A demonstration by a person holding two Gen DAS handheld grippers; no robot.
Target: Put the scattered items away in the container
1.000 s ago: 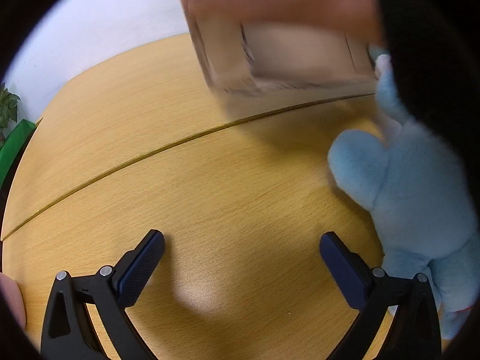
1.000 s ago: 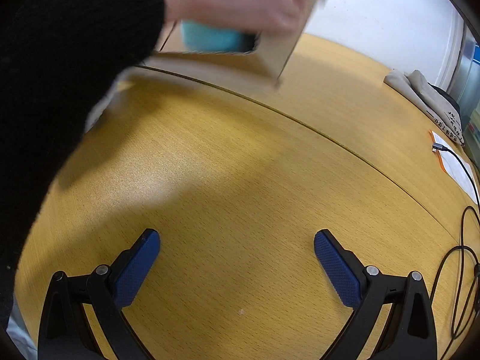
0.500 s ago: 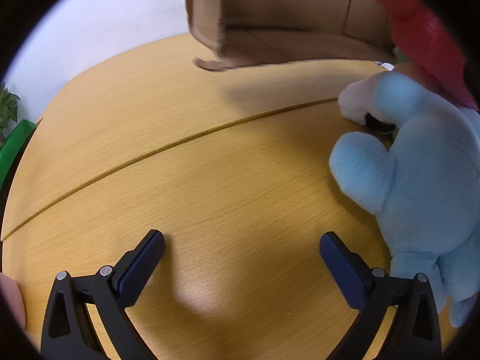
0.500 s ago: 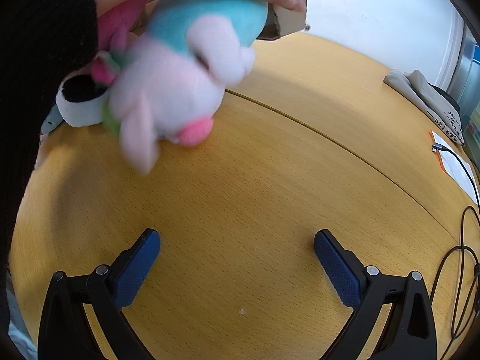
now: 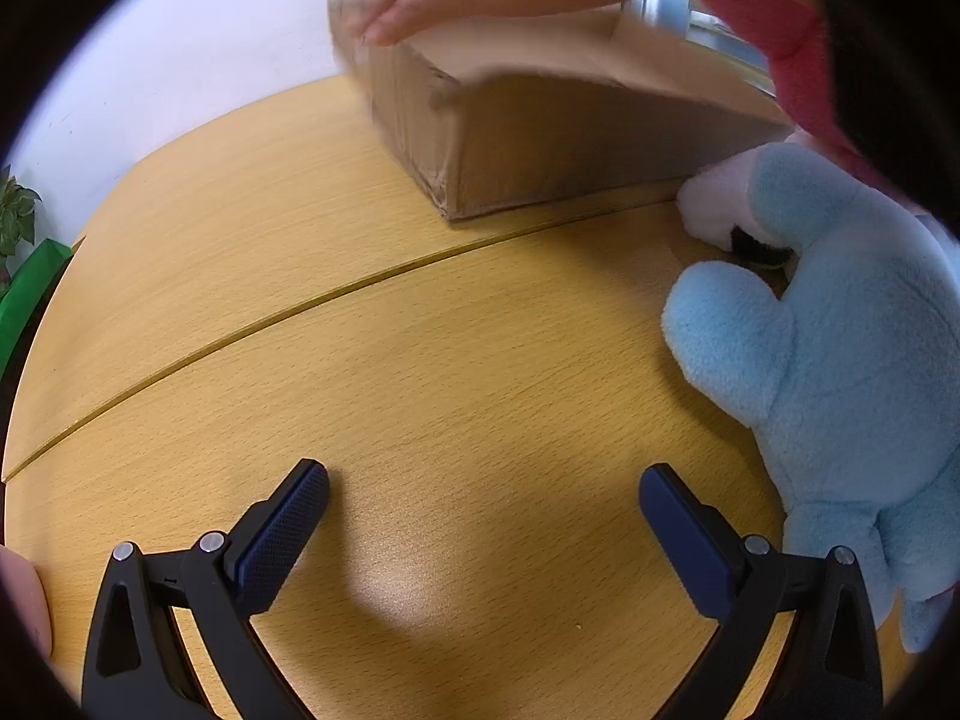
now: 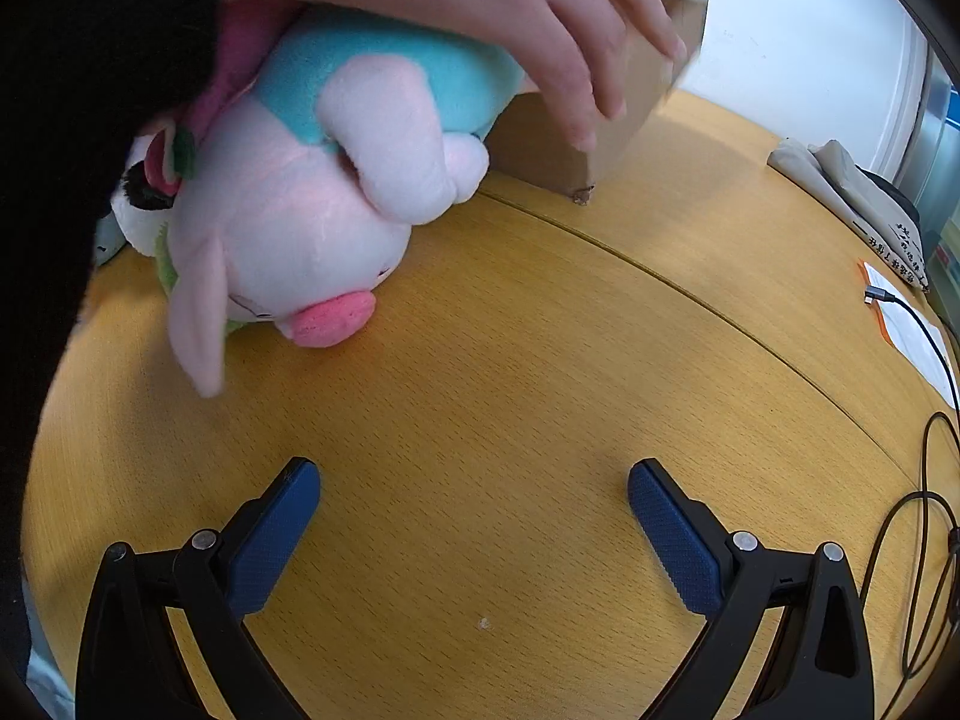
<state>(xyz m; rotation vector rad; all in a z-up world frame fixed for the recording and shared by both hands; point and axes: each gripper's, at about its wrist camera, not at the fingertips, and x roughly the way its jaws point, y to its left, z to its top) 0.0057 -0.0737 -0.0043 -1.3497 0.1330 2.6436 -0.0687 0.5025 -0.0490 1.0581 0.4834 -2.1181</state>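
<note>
Both tools are spread wide and empty: left gripper (image 5: 483,516), right gripper (image 6: 474,510). The light-blue plush toy (image 5: 840,360) lies just right of the left gripper, long axis running away from it. The pink-and-teal plush pig (image 6: 312,198) lies ahead-left of the right gripper. The brown cardboard box (image 5: 540,138), under a bare hand (image 6: 540,18), stands beyond both.

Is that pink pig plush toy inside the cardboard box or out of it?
Out. The pig plush toy lies on the wooden table in front of the cardboard box.
</note>
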